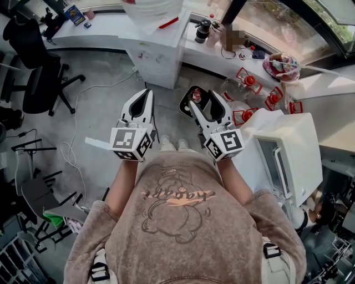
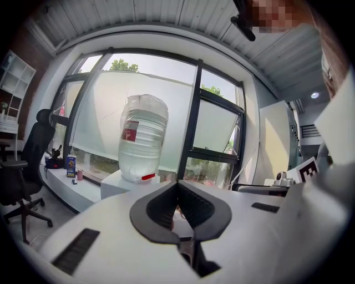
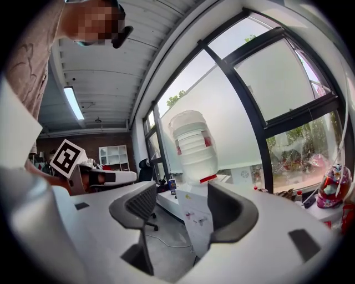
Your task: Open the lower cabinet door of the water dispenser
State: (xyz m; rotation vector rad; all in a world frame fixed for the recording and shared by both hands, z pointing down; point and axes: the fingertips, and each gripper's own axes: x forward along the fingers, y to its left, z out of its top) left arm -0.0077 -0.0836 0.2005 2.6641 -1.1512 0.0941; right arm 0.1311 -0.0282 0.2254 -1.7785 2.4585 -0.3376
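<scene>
The white water dispenser (image 1: 158, 55) stands ahead across the grey floor, with a clear bottle (image 1: 152, 11) upside down on top. Both grippers are held out level in front of the person, well short of the dispenser. My left gripper (image 1: 148, 92) is shut, its pads meeting at the tips with nothing in them (image 2: 177, 184); the bottle (image 2: 142, 138) shows beyond it. My right gripper (image 1: 203, 100) is open and empty (image 3: 183, 194). The dispenser's front (image 3: 197, 222) and its bottle (image 3: 193, 147) show in the gap between the jaws. I cannot make out the lower door's seam.
A black office chair (image 1: 41, 77) stands at the left by a white desk (image 1: 94, 28). A black bin (image 1: 194, 102) sits on the floor beyond the right gripper. Several red-capped empty bottles (image 1: 244, 83) lie right of it. A white appliance (image 1: 294, 155) is close at right. A cable (image 1: 72, 150) trails over the floor.
</scene>
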